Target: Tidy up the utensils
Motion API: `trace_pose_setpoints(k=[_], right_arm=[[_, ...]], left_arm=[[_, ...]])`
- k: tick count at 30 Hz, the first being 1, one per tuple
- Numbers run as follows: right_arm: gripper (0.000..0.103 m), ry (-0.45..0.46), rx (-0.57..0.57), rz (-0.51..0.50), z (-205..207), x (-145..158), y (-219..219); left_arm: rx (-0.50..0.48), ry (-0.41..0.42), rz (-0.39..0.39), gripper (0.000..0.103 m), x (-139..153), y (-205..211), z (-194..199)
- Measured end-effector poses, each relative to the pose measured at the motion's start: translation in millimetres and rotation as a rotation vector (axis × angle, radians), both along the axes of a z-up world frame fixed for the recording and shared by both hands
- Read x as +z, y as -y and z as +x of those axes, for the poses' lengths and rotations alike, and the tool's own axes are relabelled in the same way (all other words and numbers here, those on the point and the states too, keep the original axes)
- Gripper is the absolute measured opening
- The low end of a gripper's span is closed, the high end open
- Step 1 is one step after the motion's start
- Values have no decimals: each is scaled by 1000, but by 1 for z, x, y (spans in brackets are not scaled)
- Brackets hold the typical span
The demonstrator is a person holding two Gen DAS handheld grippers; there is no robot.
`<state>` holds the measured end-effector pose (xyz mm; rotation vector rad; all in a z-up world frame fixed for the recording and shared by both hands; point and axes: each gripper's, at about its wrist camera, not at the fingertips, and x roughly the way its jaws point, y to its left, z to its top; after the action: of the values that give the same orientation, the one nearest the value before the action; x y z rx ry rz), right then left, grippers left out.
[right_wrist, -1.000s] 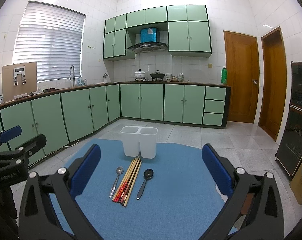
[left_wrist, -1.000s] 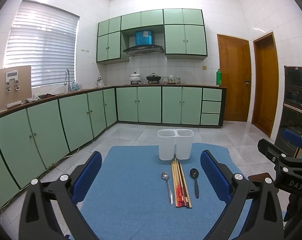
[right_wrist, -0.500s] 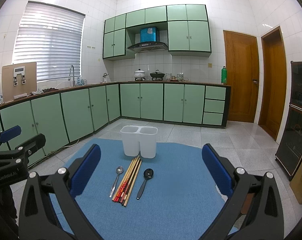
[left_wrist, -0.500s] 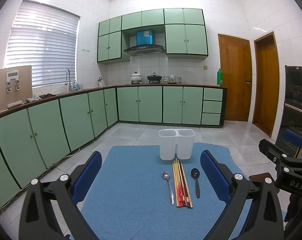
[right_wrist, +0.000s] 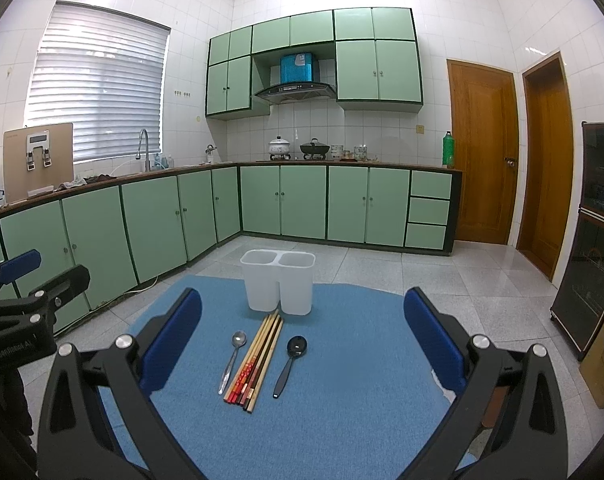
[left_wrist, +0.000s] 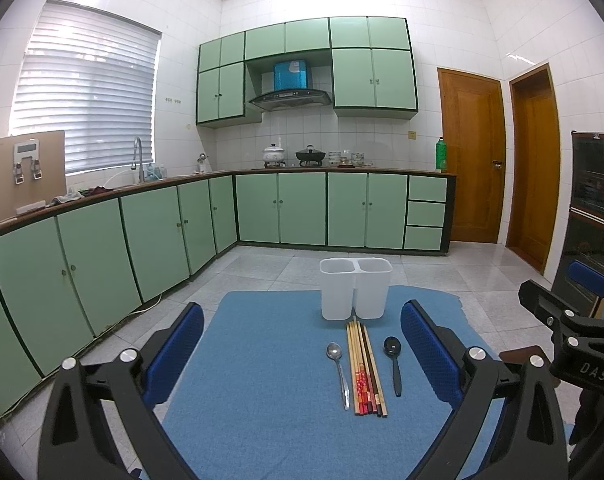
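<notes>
My left gripper [left_wrist: 302, 354] and my right gripper [right_wrist: 302, 344] are both spread wide and hold nothing. On the blue mat [right_wrist: 342, 420], the white two-cup holder [right_wrist: 278, 282] stands near the far edge. Just in front of it lie a silver spoon [right_wrist: 232, 360], a bunch of chopsticks [right_wrist: 256, 362] and a black spoon [right_wrist: 290, 364], side by side. I think I should go low, pinch one spoon by its thin handle, and keep the chopsticks neat.
</notes>
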<state>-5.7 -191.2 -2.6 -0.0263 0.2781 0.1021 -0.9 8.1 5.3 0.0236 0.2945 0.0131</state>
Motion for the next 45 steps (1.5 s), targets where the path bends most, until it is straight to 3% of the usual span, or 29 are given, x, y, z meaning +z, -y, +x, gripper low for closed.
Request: trace_pose_setpoints(k=[22, 33, 41, 43, 45], right_arm=[[98, -31, -12, -6, 14, -11, 1], [98, -223, -35, -10, 89, -46, 10], [98, -393, -30, 8, 172, -97, 0], [96, -431, -29, 14, 191, -110, -4], [87, -489, -29, 21, 210, -126, -10]], left_arm=[[14, -16, 8, 97, -4, -11, 11], [77, -189, 40, 97, -48, -33, 95], [102, -336, 47, 97, -101, -39, 166], [104, -372, 41, 97, -112, -38, 178], [108, -403, 35, 97, -123, -41, 189]])
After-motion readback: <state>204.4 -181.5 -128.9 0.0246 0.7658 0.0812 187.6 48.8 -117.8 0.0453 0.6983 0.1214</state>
